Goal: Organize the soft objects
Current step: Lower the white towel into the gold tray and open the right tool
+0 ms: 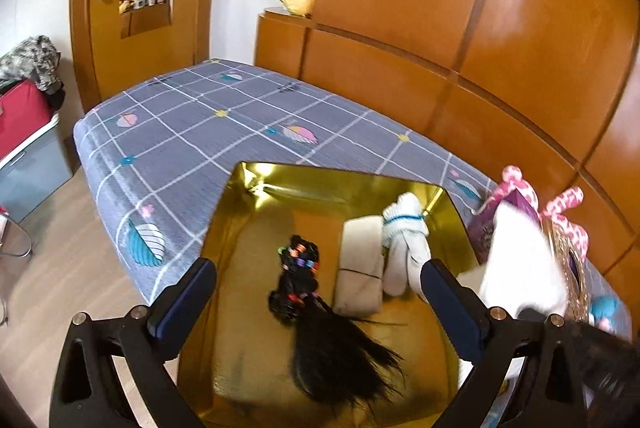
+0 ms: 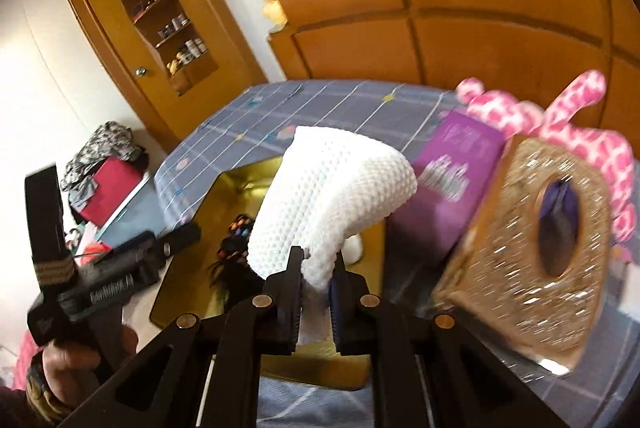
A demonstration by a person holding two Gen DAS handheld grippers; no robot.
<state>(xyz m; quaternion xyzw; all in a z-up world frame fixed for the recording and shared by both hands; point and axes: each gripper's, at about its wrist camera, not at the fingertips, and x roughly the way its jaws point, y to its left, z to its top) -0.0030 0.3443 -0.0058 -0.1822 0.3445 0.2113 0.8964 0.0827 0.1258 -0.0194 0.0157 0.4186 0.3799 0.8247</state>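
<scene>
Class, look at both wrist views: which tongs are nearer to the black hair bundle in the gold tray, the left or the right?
Left. The left tongs hang open directly over the black hair bundle in the gold tray. The right tongs are off to its side, shut on a white textured cloth.

Left claw: two matte black arms with triangular cut-outs, silver round screws at the joints, and dark blue fingers at 8 and 4 o'clock. Right claw: the same black frame, copper-toned screws, blue-faced fingers. At 8 o'clock, a bare-skinned hand wearing a patterned cuff.
</scene>
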